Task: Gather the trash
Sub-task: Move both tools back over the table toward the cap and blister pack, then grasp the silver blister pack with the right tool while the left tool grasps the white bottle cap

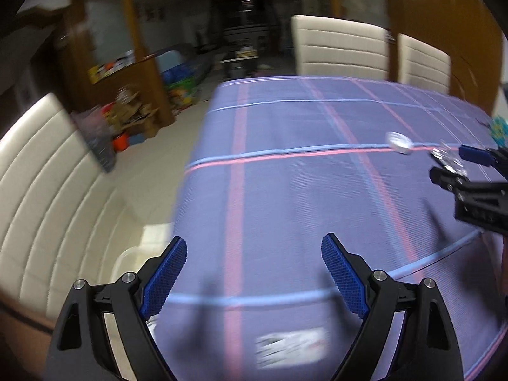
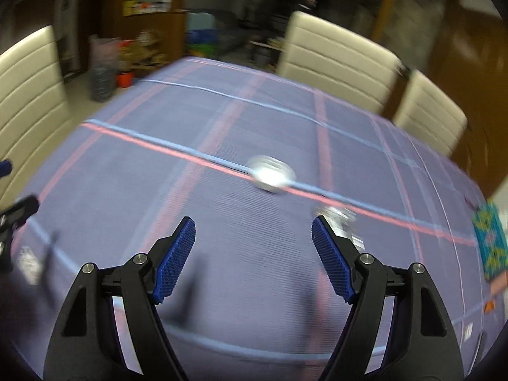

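A white crumpled piece (image 2: 271, 173) lies on the purple plaid tablecloth (image 2: 222, 127), ahead of my right gripper (image 2: 254, 231), which is open and empty. A clear crinkled wrapper (image 2: 341, 219) lies just past the right finger's tip, outside the jaws. In the left wrist view my left gripper (image 1: 254, 247) hangs open and empty over the cloth's near left part. There the white piece (image 1: 399, 142) and the clear wrapper (image 1: 449, 160) sit far right, by the right gripper (image 1: 457, 165). A blurred printed paper (image 1: 292, 347) lies under the left gripper. Everything is motion-blurred.
Cream padded chairs stand at the far side (image 1: 339, 44) (image 1: 424, 60) and at the left end (image 1: 47, 190). A colourful patterned packet (image 2: 489, 244) lies at the cloth's right edge. The table's left edge (image 1: 197, 158) drops to a pale floor, with boxes and clutter beyond.
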Available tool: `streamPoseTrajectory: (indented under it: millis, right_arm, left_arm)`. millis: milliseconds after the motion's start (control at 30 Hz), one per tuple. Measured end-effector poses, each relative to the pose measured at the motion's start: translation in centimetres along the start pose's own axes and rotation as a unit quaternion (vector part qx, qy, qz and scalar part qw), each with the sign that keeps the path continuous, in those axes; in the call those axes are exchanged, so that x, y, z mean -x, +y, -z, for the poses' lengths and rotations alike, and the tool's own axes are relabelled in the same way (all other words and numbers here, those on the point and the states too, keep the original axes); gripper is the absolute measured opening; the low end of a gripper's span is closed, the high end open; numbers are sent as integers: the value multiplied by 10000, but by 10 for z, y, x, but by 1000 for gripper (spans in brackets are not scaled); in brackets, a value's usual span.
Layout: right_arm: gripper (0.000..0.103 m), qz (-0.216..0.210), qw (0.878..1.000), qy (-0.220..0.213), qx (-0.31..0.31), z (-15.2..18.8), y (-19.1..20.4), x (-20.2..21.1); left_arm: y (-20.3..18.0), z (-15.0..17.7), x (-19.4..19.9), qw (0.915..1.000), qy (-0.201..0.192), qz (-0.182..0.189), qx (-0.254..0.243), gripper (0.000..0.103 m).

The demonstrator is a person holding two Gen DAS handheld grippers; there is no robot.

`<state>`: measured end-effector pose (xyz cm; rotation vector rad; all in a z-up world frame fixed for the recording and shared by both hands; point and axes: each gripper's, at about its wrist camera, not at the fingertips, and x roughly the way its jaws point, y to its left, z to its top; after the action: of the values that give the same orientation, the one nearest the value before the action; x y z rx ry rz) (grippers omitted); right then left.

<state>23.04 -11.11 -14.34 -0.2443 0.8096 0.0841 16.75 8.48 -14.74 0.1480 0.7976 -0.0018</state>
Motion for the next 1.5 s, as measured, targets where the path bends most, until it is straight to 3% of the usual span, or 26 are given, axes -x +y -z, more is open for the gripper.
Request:
streamPoseTrajectory:
  millis: [167,267,367,433,633,900,933,967,1100,1500]
  right_arm:
    - [71,330,9985,291,-318,11,-46,-23]
    - [56,290,9978,450,-396,14,-58,-36]
    - [51,61,9965,507,-667,13,-71,-44]
    - [39,-1,9957,517,-766,12,-79,-48]
    - [37,313,9940,436,-949,13,-103,-55]
    - [38,294,9931,435,-1048,13,-115,-57]
    - [38,289,9931,435,-1050,13,-115,-57]
    - [38,274,9932,435,-1046,13,-115,-57]
    - [37,180,9947,404,-930,17,-111,-51]
    - [37,-104,9975,420,-555,26,-80,-33]
  left_arm:
    - [-62,-22,-20,9983,-27,312,-498,85]
    - [-89,-38,-35,9966,27,483,-664,85]
    - [-114,-55,-54,9947,129,535,-871,85]
    - [-128,-67,-69,9935,232,617,-929,85]
    - [-156,-95,-102,9923,434,806,-834,85]
    - [-168,-113,-118,9930,588,868,-543,84]
    - [-167,-113,-118,9928,600,912,-502,82]
    - [-165,-111,-116,9921,596,990,-482,73]
    - [-161,-103,-103,9908,545,1087,-591,31]
    - [-135,-65,-68,9887,356,1057,-1003,30]
